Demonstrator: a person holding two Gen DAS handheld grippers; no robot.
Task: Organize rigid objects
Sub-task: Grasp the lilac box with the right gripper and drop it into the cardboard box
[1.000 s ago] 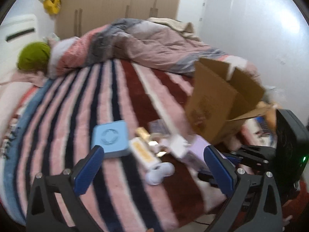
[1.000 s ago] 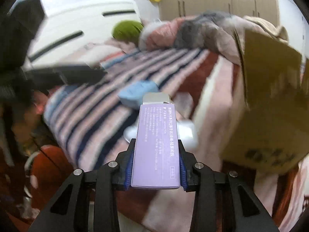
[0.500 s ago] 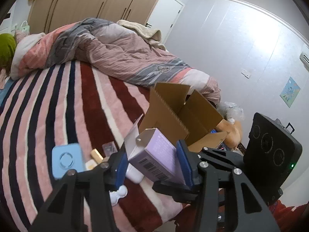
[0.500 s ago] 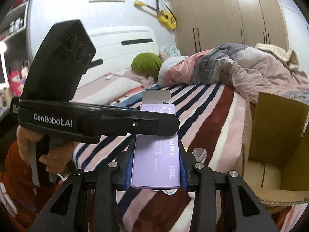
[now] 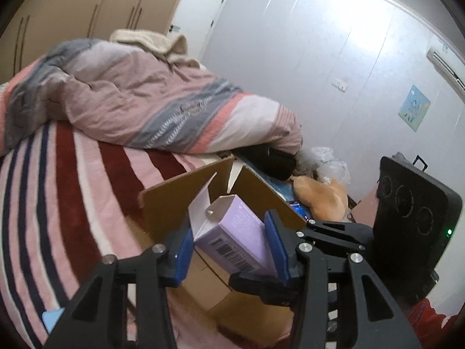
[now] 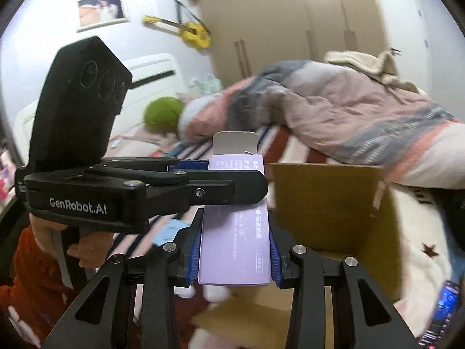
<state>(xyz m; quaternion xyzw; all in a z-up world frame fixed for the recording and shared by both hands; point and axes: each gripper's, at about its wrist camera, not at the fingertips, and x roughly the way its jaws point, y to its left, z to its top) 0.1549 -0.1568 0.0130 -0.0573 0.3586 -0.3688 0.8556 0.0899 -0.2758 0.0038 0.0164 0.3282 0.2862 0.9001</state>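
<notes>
A long purple carton [image 5: 241, 226] with its white end flap open hangs in the air, held from two sides. My left gripper [image 5: 229, 247] is shut across it, blue pads pressing both long faces. In the right wrist view my right gripper [image 6: 235, 258] is shut on the near end of the same purple carton [image 6: 232, 247], and the left gripper [image 6: 232, 174] crosses in from the left and clamps its far end. An open cardboard box [image 5: 174, 200] lies on the striped bed directly behind and below the carton; the same cardboard box [image 6: 325, 203] shows at right.
A bunched pink and grey duvet [image 5: 139, 99] covers the far bed. A blue square case [image 6: 171, 229] and a white rounded item [image 6: 186, 290] lie on the striped blanket [image 5: 58, 203]. A person's hand [image 6: 87, 247] holds the left gripper's handle. Clutter fills the floor [image 5: 319, 192] beside the bed.
My left gripper went from open over the bed to shut on the purple carton that the right gripper holds. Both rose and swung toward the cardboard box.
</notes>
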